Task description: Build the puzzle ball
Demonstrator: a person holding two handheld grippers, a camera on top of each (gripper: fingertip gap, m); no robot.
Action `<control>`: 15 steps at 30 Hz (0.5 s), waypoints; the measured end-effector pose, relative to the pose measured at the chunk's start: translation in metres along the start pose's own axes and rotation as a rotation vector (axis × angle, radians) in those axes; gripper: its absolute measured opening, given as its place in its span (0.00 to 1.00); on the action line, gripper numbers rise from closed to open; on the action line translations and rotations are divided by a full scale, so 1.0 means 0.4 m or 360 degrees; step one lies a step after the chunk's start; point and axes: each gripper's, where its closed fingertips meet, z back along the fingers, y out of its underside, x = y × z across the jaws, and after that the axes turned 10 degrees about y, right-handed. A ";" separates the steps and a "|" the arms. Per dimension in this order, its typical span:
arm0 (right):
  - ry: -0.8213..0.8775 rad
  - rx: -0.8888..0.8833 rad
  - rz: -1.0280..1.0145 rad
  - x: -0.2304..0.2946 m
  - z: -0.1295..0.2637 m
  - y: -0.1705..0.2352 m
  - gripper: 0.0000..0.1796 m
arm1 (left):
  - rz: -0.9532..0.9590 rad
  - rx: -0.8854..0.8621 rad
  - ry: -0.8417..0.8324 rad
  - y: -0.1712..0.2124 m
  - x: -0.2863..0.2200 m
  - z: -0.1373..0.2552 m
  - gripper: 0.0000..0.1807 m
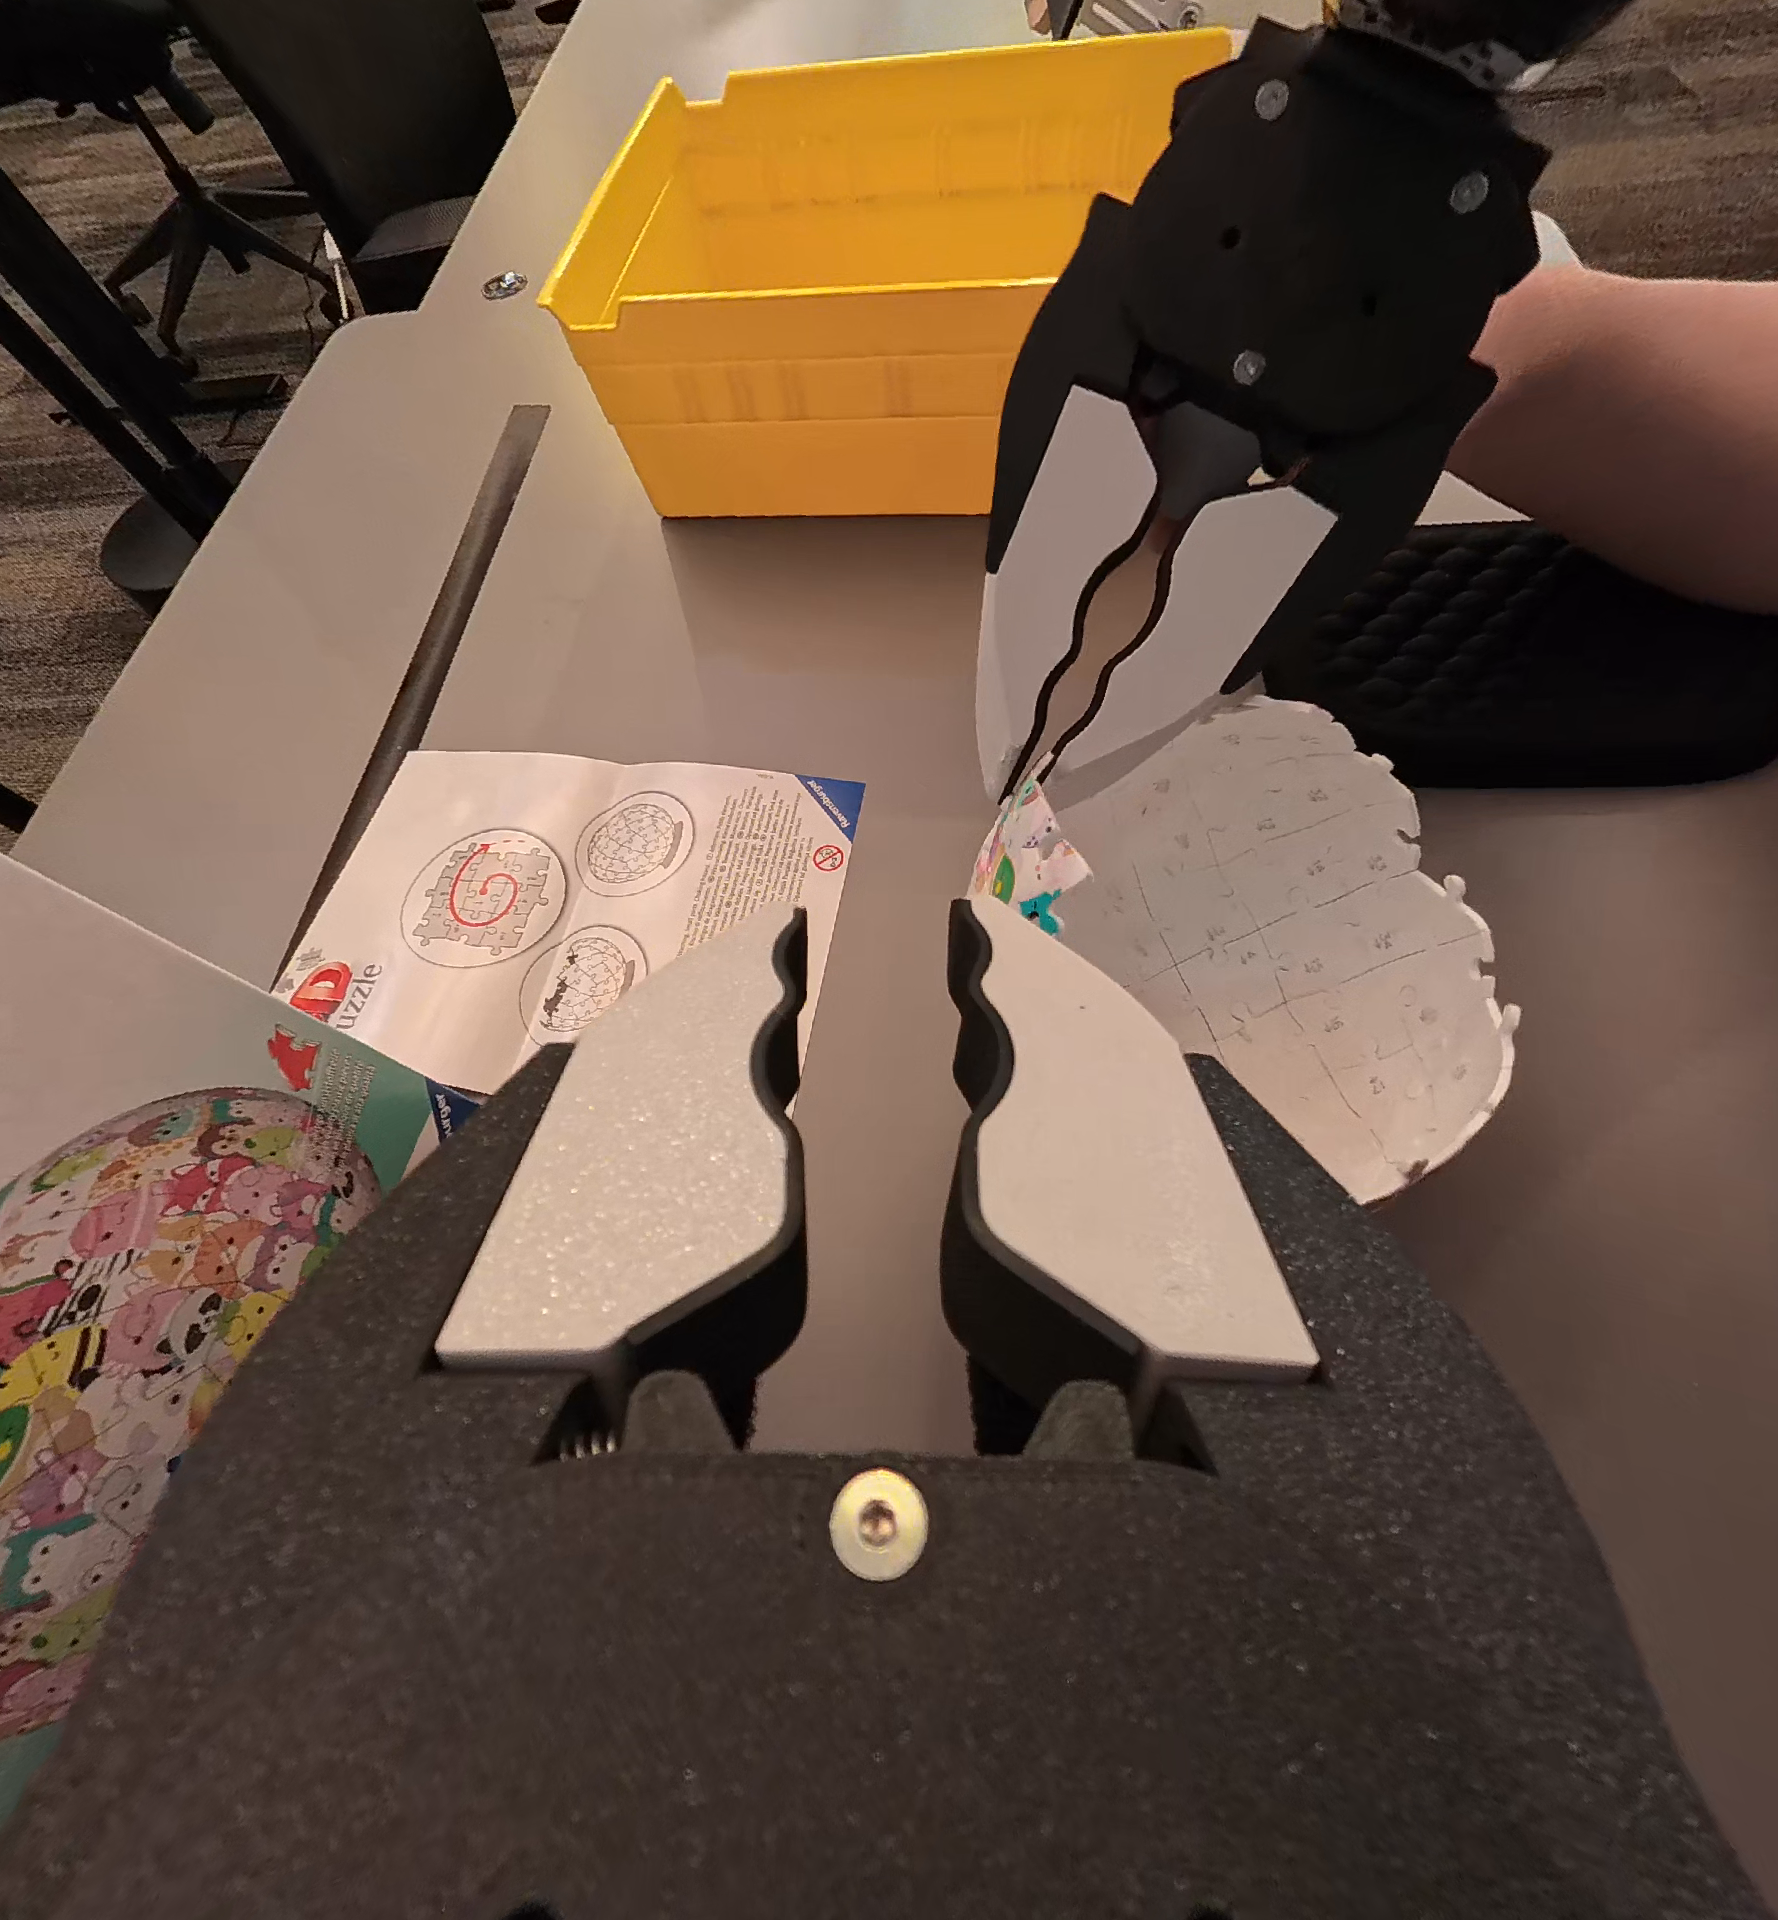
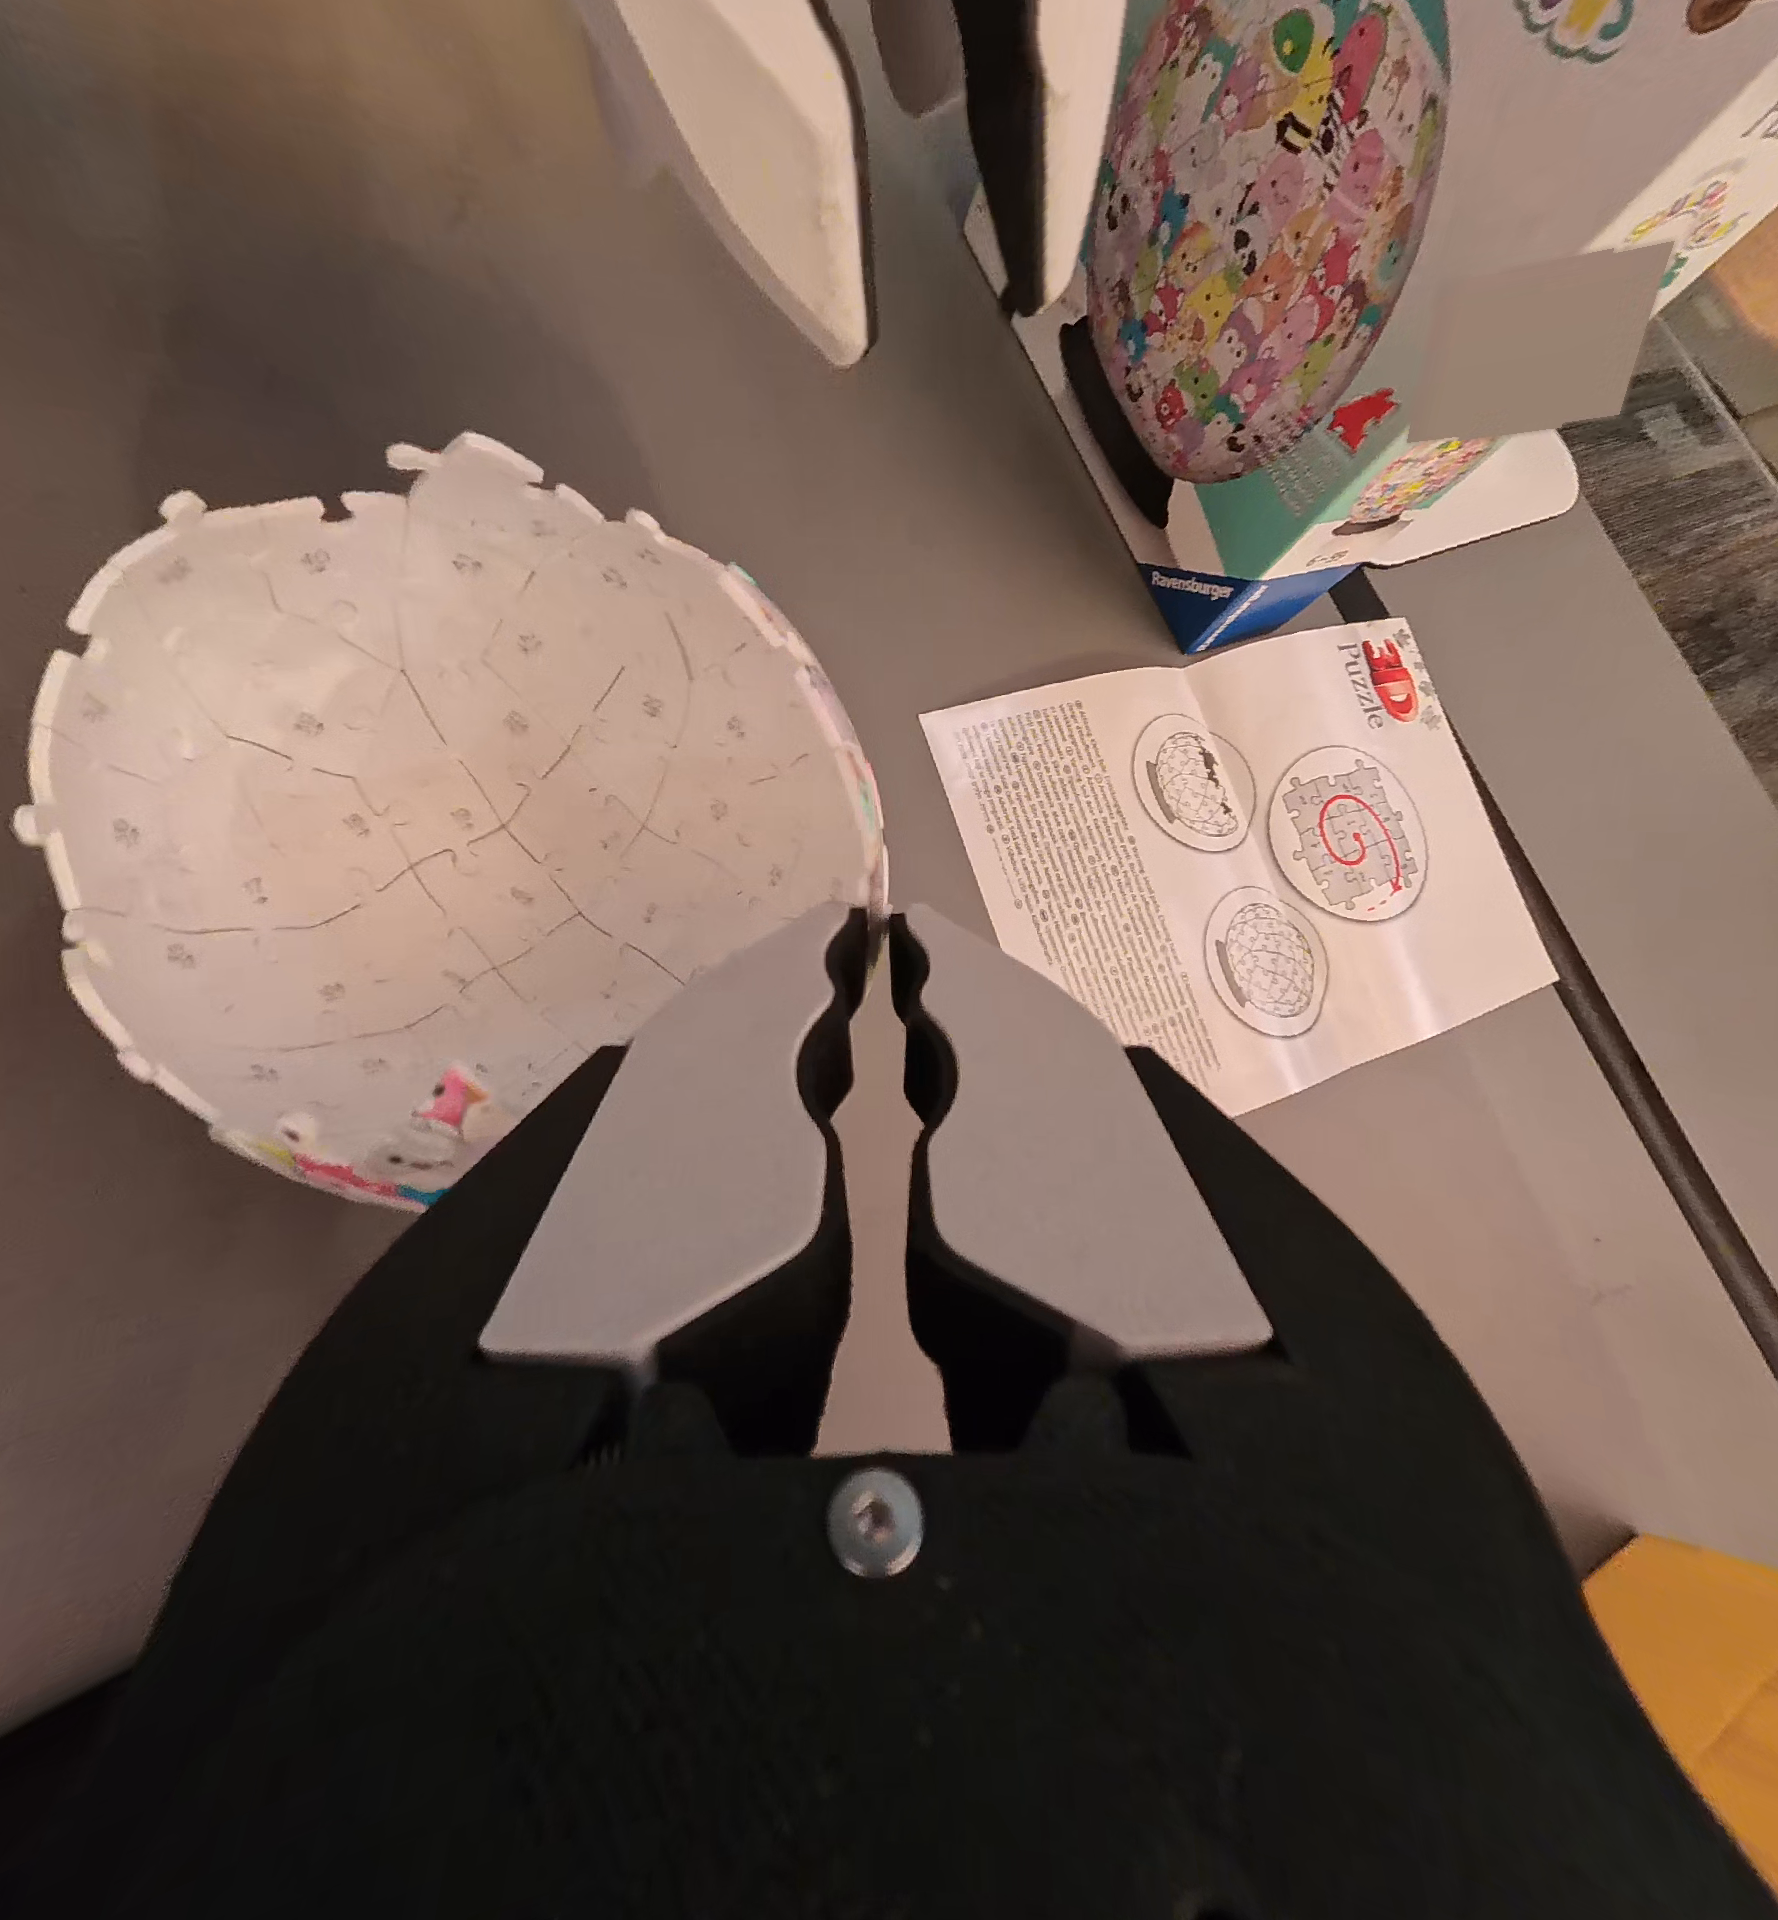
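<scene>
In the left wrist view, the left gripper [image 1: 877, 925] is held with its jaws parted and nothing between them, above the grey table [image 1: 760, 644]; the half-built puzzle ball [image 1: 1300, 956] lies at two o'clock, its rim pinched by the right gripper [image 1: 1020, 774]. In the right wrist view, the same rim is clamped, the ball spread toward ten o'clock, the instruction sheet [image 2: 1228, 862] at two o'clock.

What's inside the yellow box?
From the left wrist view, the yellow box shows only bare yellow inner walls. Its near wall hides the floor, and the right claw covers its right end, so pieces could be lying there unseen.
</scene>
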 end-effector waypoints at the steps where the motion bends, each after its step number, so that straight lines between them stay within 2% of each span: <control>1: 0.0010 0.0000 0.0018 0.001 -0.001 0.000 0.03 | -0.0001 -0.0003 -0.0004 -0.001 0.001 0.001 0.14; 10: -0.0004 -0.0007 0.0018 0.003 0.000 -0.003 0.03 | -0.0003 -0.0020 -0.0012 -0.007 0.002 0.009 0.13; 15: 0.0013 -0.0036 0.0003 -0.003 -0.004 -0.009 0.07 | -0.0003 -0.0017 -0.0016 -0.007 0.003 0.010 0.13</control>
